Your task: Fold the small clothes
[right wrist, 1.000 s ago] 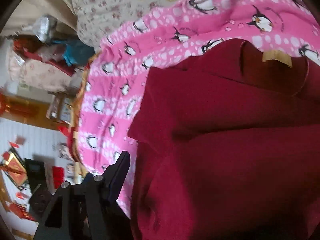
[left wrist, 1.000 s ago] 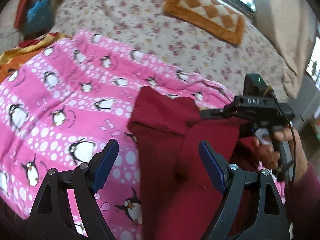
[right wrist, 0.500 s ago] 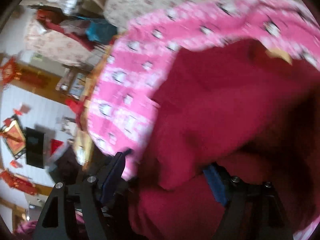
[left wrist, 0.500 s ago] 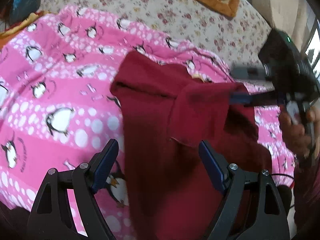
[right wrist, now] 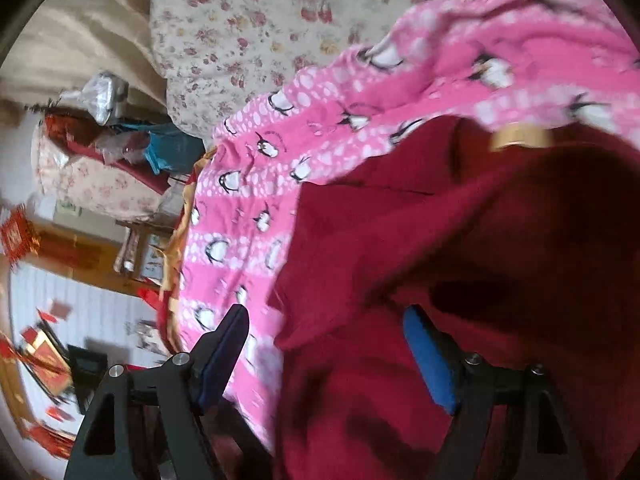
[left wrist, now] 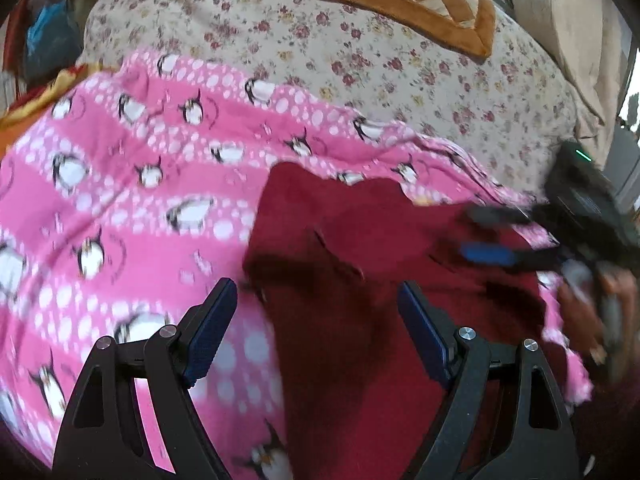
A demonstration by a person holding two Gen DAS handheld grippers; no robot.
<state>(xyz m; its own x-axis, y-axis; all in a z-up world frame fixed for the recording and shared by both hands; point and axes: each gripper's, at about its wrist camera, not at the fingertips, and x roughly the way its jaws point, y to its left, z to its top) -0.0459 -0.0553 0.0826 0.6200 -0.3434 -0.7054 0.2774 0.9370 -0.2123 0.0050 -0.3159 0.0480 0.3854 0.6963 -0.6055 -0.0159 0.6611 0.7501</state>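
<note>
The dark red garment (left wrist: pixel 360 280) lies crumpled on the pink penguin blanket (left wrist: pixel 120 208), its lower part cut off by the frame. The left gripper (left wrist: pixel 318 332) hovers above it, jaws wide and empty. The blurred right gripper (right wrist: pixel 326 354) stands open over a fold, pads clear of cloth

No lettering can be read anywhere in either view. The tan tag (right wrist: pixel 522 139) at the neck of the dark red garment (right wrist: pixel 460 280) is too blurred to show any print, and the red wall decorations (right wrist: pixel 16 236) in the right wrist view are smeared beyond reading.
</note>
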